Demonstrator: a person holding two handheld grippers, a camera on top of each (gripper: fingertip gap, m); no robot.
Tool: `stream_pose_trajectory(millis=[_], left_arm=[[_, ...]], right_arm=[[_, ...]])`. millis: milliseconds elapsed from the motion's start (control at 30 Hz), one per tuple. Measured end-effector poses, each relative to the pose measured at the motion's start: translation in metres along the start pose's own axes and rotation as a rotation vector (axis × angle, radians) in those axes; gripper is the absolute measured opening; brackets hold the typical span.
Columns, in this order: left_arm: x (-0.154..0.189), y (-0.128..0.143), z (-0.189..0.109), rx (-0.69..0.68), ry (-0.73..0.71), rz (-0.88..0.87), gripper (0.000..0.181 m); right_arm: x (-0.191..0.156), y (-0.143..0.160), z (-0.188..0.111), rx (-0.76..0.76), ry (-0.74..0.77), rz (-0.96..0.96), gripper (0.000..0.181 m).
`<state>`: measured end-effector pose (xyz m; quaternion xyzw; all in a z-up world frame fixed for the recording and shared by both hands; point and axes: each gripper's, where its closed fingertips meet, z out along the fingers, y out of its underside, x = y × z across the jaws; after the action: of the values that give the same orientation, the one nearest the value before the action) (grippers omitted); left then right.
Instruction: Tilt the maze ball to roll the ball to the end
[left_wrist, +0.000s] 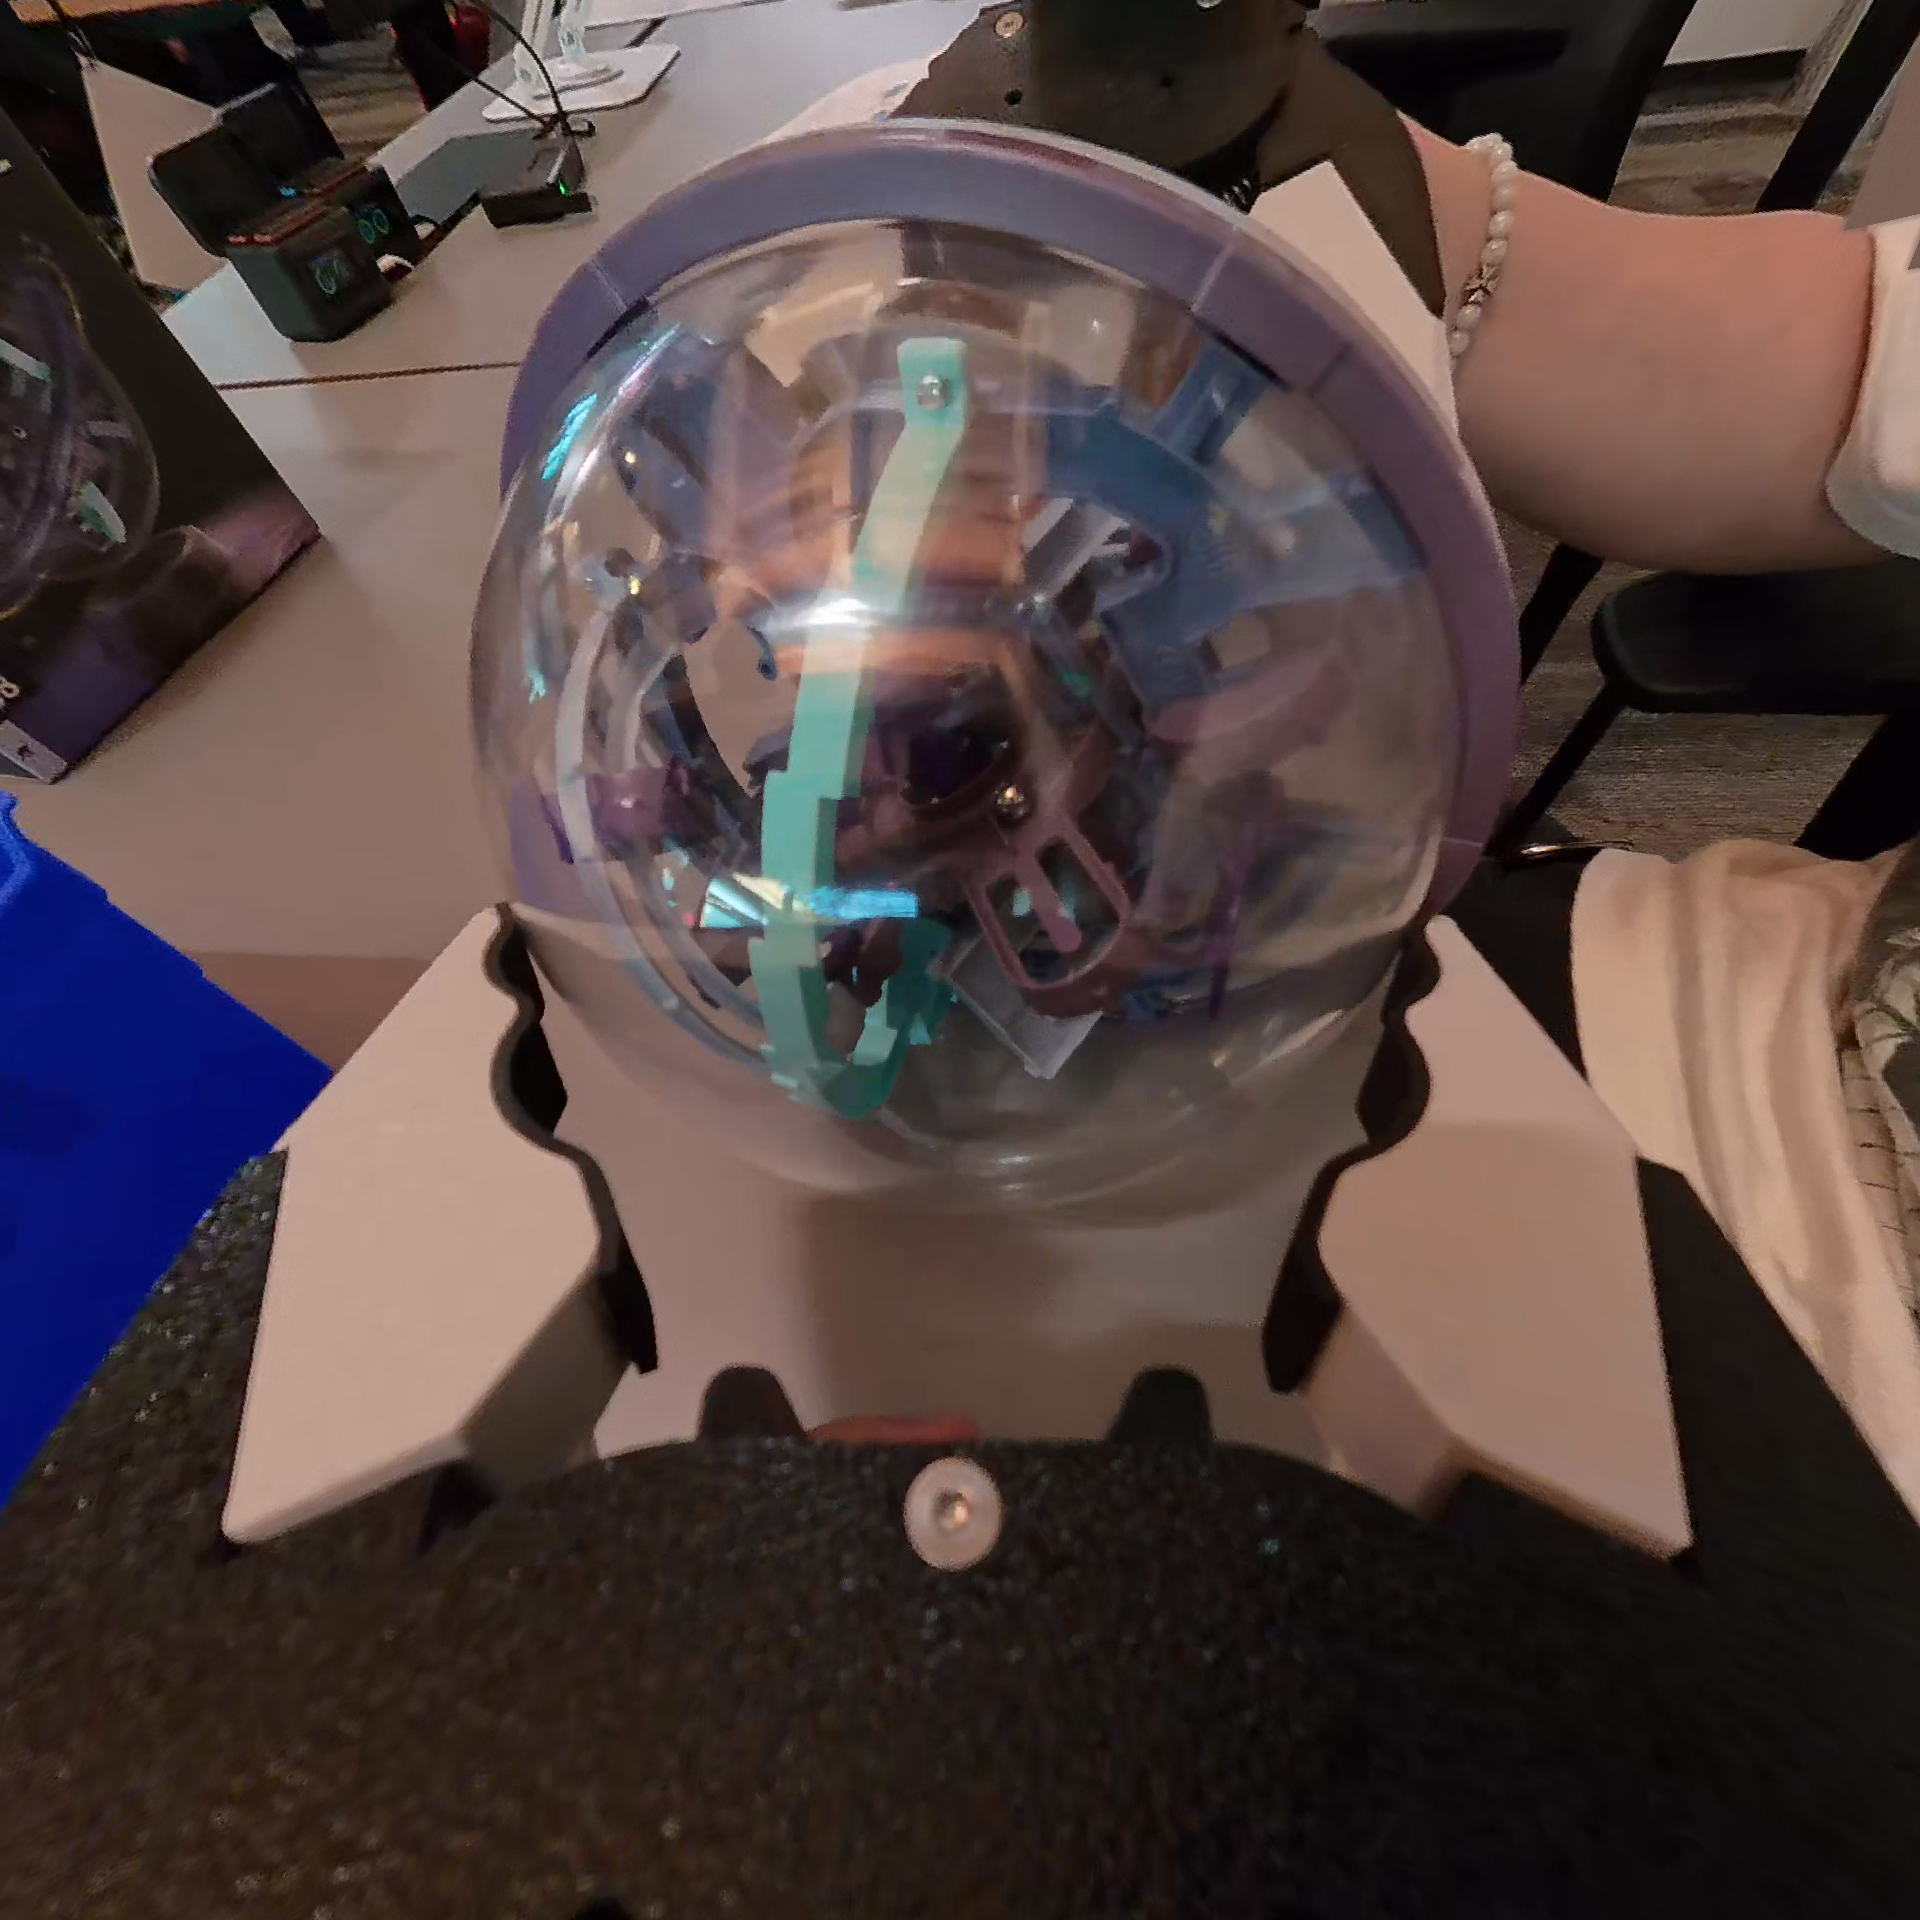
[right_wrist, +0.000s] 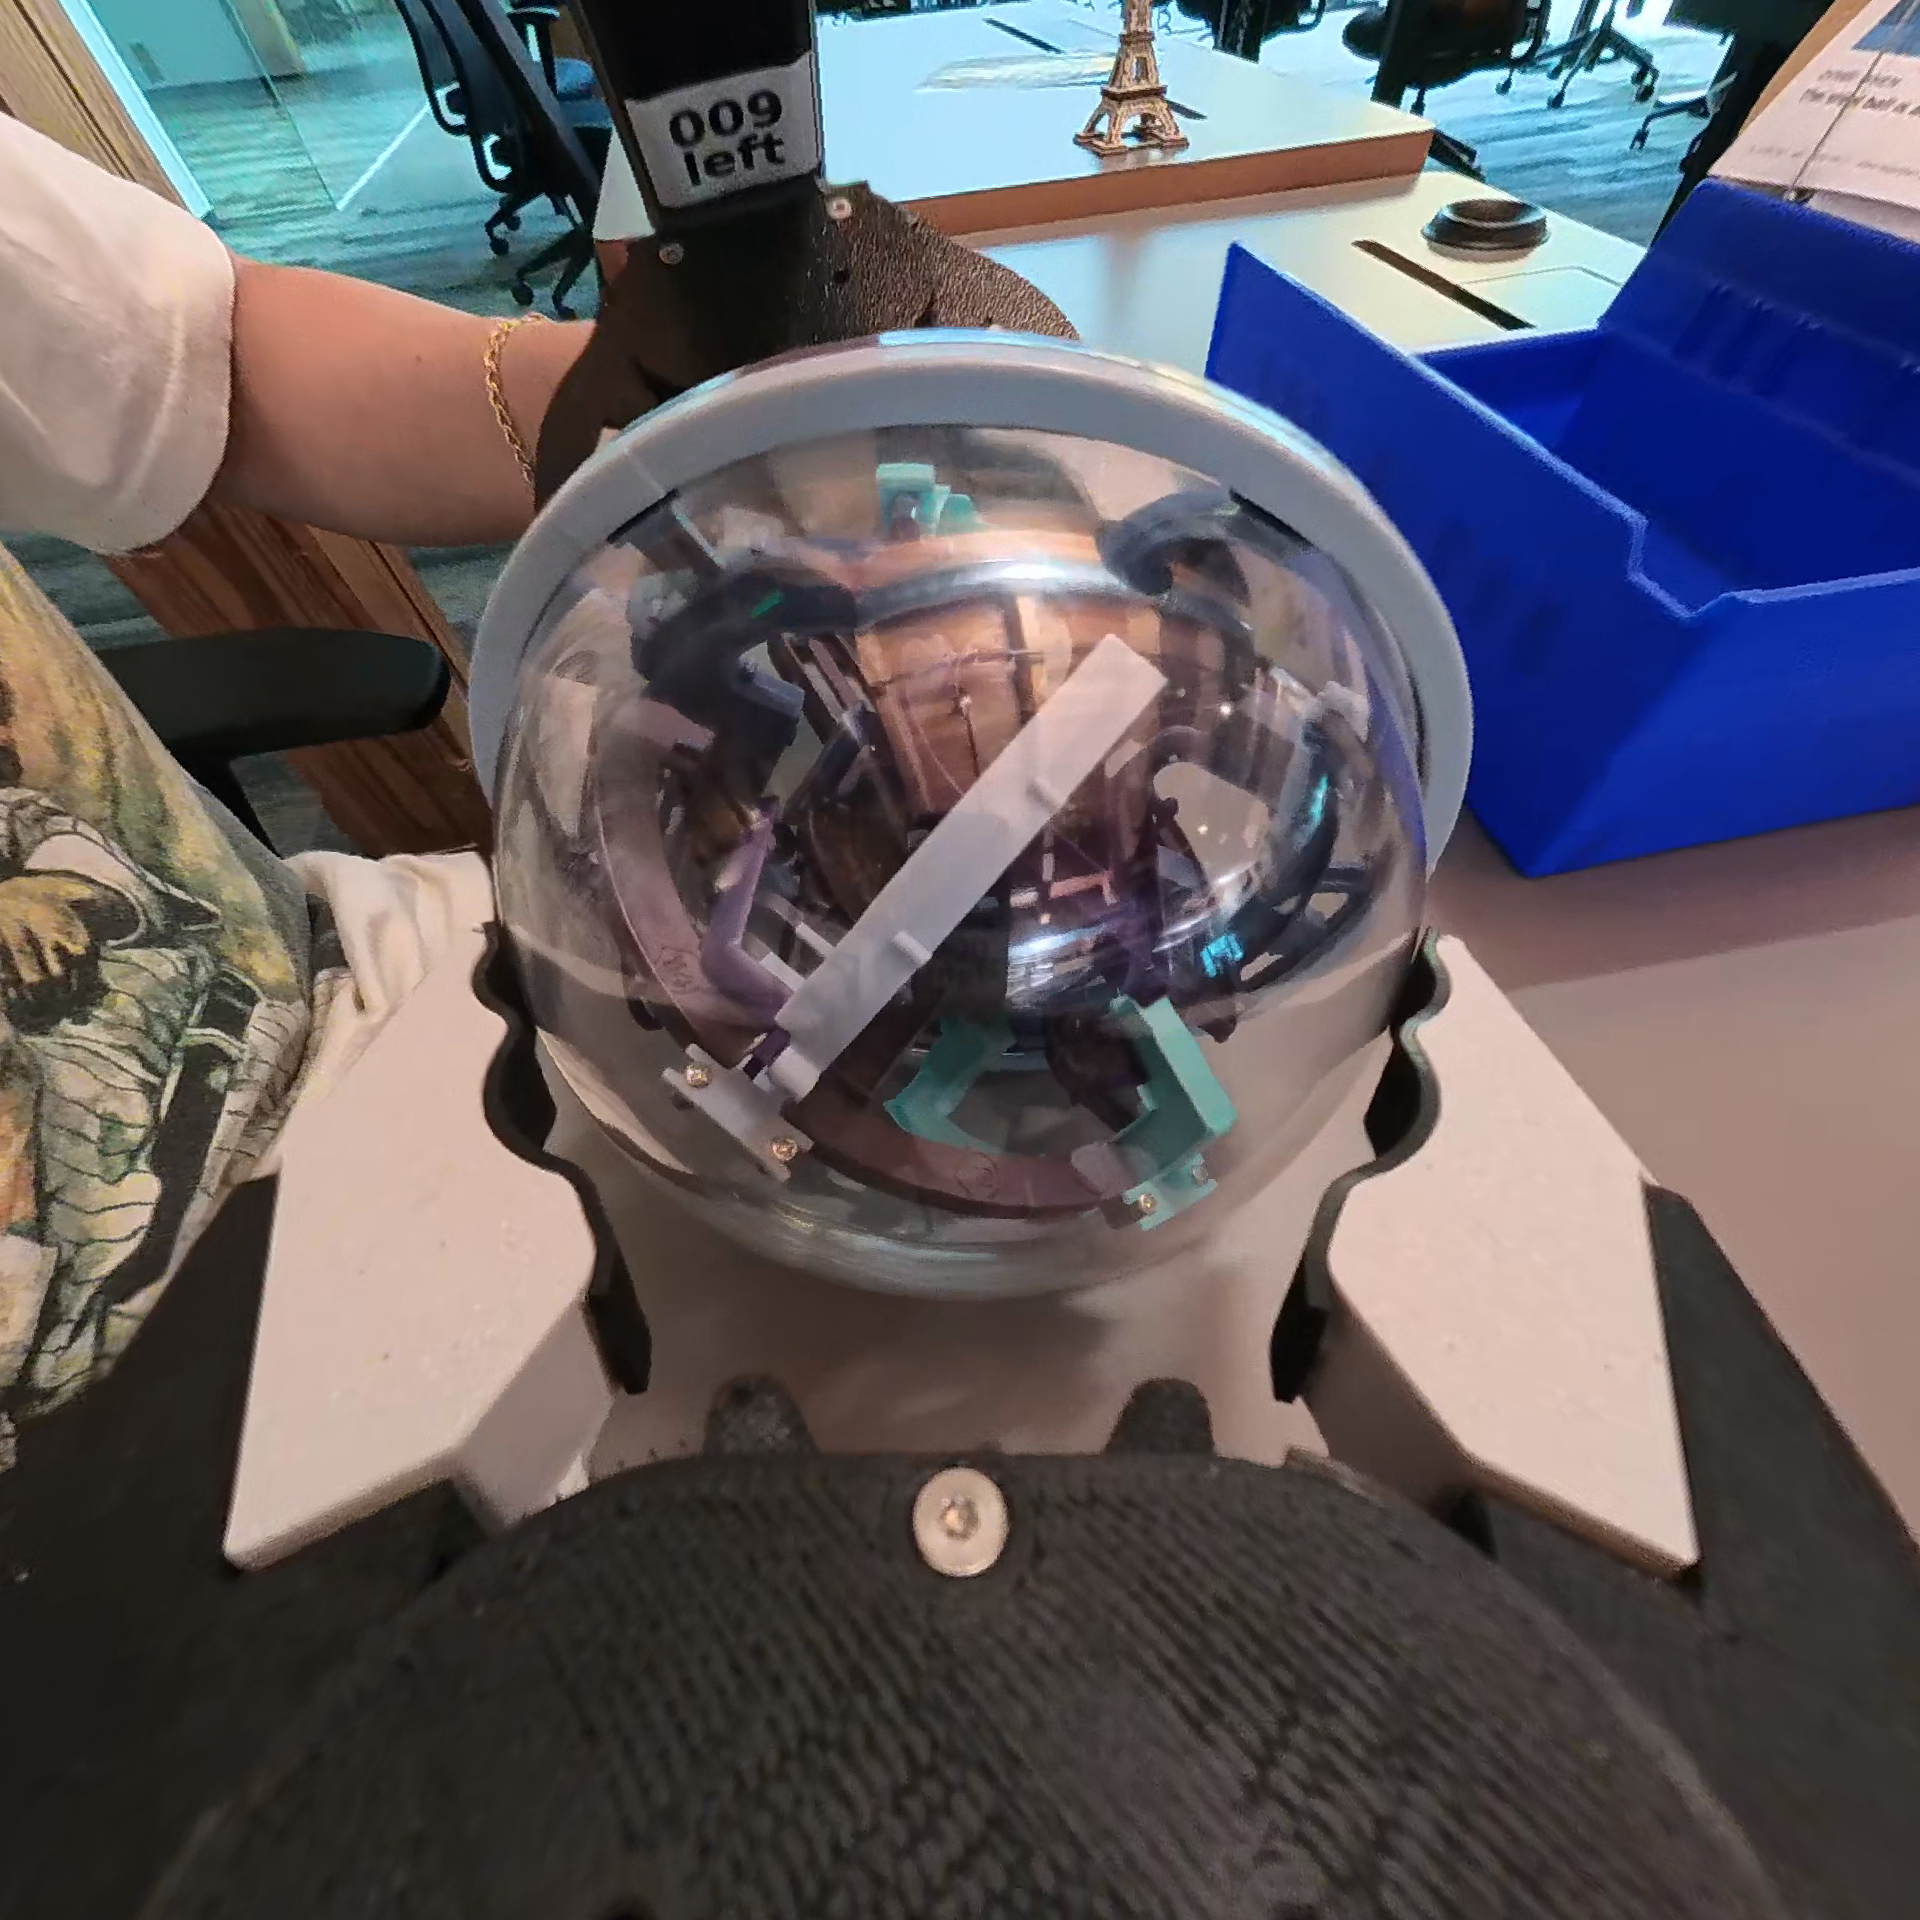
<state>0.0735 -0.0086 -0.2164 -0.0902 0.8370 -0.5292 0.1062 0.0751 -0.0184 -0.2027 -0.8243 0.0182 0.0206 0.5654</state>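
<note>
Office-type room behind it all — pale grey table (right_wrist: 1662, 1039), desk chairs (right_wrist: 499, 156) farther back, little tower model (right_wrist: 1132, 88) on a far desk. Big blue bin (right_wrist: 1621, 582) parked on the table just beside the action, blue corner of it (left_wrist: 114, 1039) also poking into the left wrist view. Dark printed box (left_wrist: 114, 499) and some small dark chargers (left_wrist: 312, 265) sitting well back on the table.

Maze ball (left_wrist: 966, 665) held up between both claws, one on each side, facing each other. Clear sphere (right_wrist: 956, 831) with a pale purple-grey ring around the middle, ring tilted away from each camera. Inside: a teal curved track (left_wrist: 831, 727), a blue section, purple bits, and in the right wrist view a pale grey straight ramp (right_wrist: 966, 842) running diagonally. Small metal ball (left_wrist: 1006, 802) looked to be sitting near the purple cup in the middle — glare and blur made it hard to be certain.

Left gripper (left_wrist: 961, 1039) spread wide, dark wavy pads (left_wrist: 520, 1029) pressed against the lower sides of the sphere. Right gripper (right_wrist: 956, 1049) same deal — spread wide and cradling the sphere from the opposite side, pads (right_wrist: 520, 1049) snug on the plastic.

Forearm with a pearl bracelet (left_wrist: 1486, 239) visible behind the ball in the left wrist view; forearm with a thin gold chain (right_wrist: 504, 384) in the other.
</note>
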Motion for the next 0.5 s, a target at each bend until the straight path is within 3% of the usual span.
stream_pose_trajectory(millis=[500], left_arm=[[0.0017, 0.0019, 0.0035, 0.061, -0.103, 0.035, 0.152]], right_arm=[[-0.0016, -0.0015, -0.0026, -0.044, -0.019, -0.126, 0.157]])
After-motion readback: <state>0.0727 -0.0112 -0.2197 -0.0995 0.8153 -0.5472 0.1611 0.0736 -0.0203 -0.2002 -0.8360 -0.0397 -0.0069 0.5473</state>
